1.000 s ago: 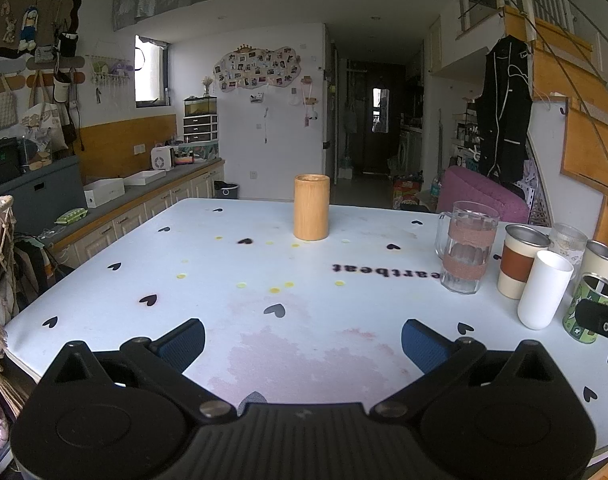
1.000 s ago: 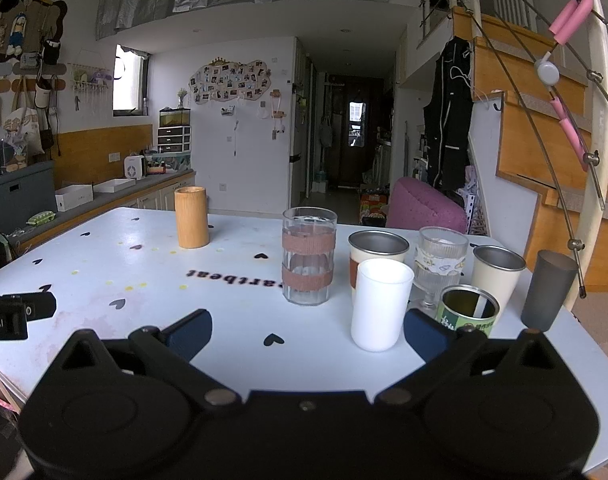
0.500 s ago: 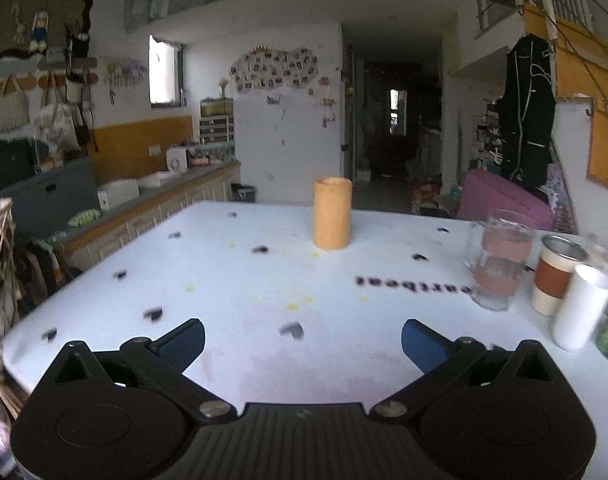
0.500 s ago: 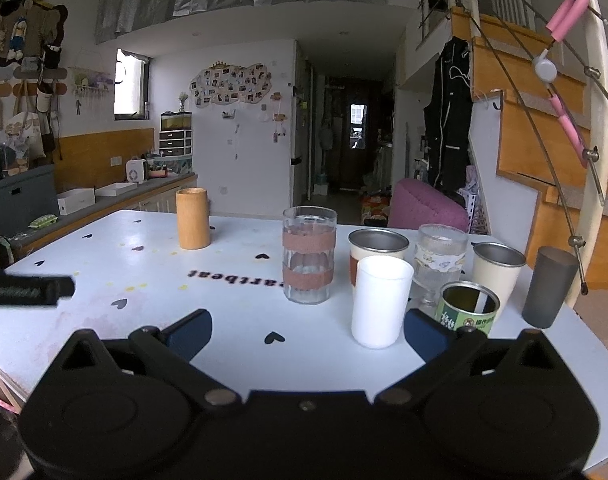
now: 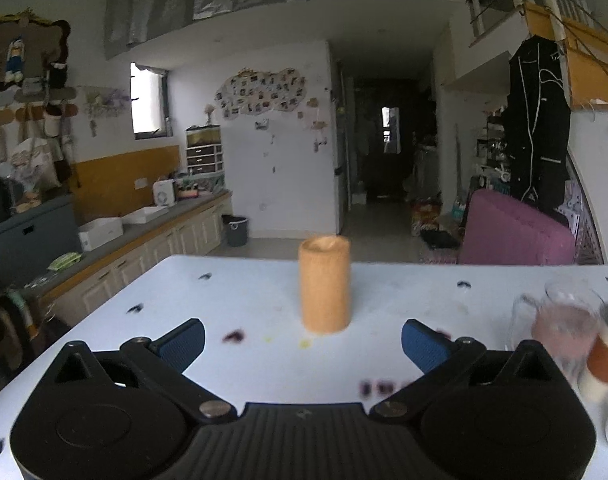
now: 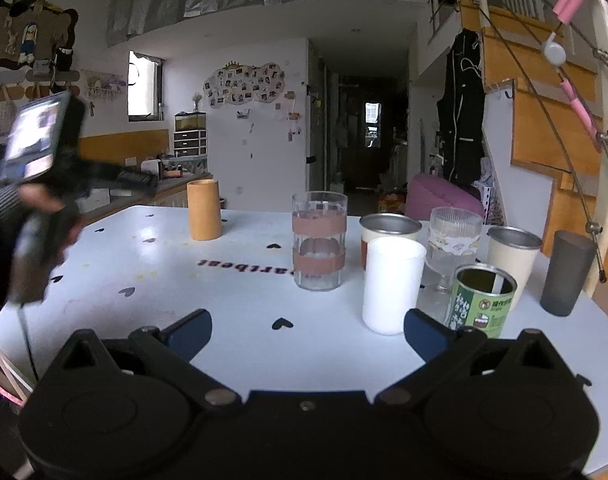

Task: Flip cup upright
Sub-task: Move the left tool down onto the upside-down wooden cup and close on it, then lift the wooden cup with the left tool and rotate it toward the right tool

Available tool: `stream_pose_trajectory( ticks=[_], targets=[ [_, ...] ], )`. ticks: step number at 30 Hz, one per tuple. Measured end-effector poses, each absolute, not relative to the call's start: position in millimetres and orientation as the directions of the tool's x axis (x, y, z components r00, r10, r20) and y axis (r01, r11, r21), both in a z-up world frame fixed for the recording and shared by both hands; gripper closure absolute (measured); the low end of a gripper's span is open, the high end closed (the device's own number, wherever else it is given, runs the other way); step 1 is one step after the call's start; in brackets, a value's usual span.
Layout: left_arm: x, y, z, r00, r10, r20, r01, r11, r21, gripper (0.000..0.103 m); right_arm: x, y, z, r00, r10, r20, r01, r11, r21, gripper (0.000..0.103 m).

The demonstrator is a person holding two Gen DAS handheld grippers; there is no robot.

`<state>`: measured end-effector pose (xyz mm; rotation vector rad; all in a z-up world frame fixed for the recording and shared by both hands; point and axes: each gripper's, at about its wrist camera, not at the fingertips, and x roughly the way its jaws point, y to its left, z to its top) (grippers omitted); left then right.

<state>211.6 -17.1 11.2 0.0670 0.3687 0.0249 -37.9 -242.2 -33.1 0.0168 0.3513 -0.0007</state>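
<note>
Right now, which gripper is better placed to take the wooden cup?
Left. The left gripper is open and centred on the wooden cup, close ahead. The right gripper faces the white cup; for it the wooden cup sits far off left.
</note>
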Motion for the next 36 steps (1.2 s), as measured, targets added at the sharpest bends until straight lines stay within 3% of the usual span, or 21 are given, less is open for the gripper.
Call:
stream_pose_trajectory(
  ticks=[13,18,24,29,36],
  targets=[
    [358.4,-29.2,1.4,0.889,0.038,-0.457,-0.051,0.999,-0.015,0.000,-23.7,-268.5,-59.6,0.916,0.007,-0.401,0.015,0.999,0.051,0.000],
    [393.9,-33.0,1.5,0.887,0.074,-0.455,-0.068,0.997,0.032,0.002,-13.2,-279.5,-65.7,0.903,-0.015,-0.429,0.047,0.997,0.063,0.000],
    [429.5,-38.7,-4.1,0.861,0.070,-0.504,-0.055,0.997,0.045,0.014,-5.5,-289.6,-66.9,0.891,-0.055,-0.451,0.095,0.993,0.067,0.000],
    [436.3,-31.0,-13.9,0.834,0.086,-0.545,-0.074,0.996,0.045,0.036,-3.5,-293.1,-67.0,0.885,-0.073,-0.459,0.116,0.991,0.066,0.000],
    [404.5,-14.5,-9.8,0.837,0.027,-0.547,-0.029,1.000,0.004,0.036,-3.8,-287.1,-65.6,0.889,-0.047,-0.455,0.087,0.994,0.067,0.000]
  ],
)
